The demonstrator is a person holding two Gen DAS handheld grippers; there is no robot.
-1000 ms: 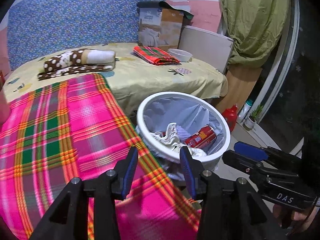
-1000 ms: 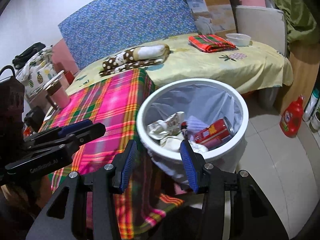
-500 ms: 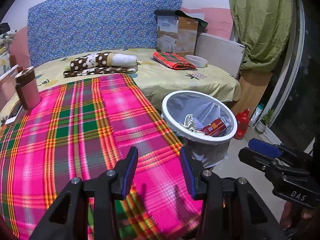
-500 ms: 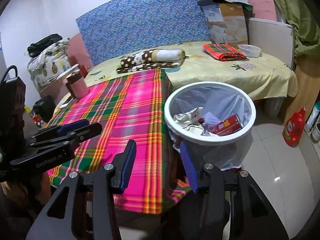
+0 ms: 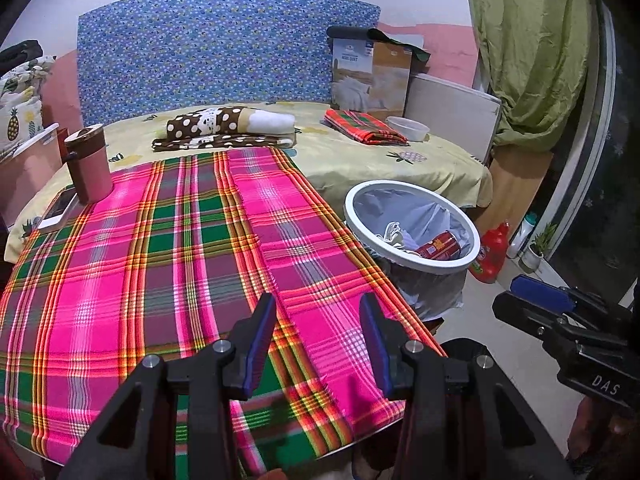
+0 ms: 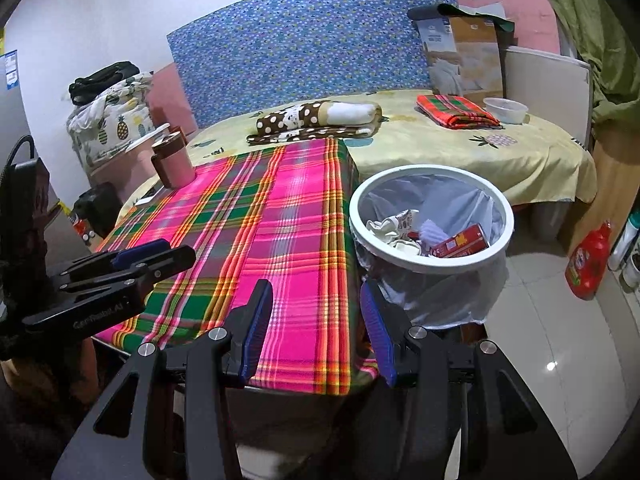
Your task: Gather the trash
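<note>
A white-rimmed trash bin with a pale liner stands beside the table. Inside lie a red can and crumpled white paper. My left gripper hovers open over the near part of the pink plaid tablecloth with nothing between its blue pads. My right gripper is open and empty too, above the table's near right corner, short of the bin. Each gripper shows in the other's view: the right one and the left one.
A brown-lidded pink cup and a phone sit at the table's far left. Behind is a bed with folded blankets, a white bowl and a cardboard box. A red detergent bottle stands on the tiled floor.
Both grippers have drawn back from the bin toward the near side of the table. The bin now looks smaller and farther, and more of the tablecloth and the cup has come into view.
</note>
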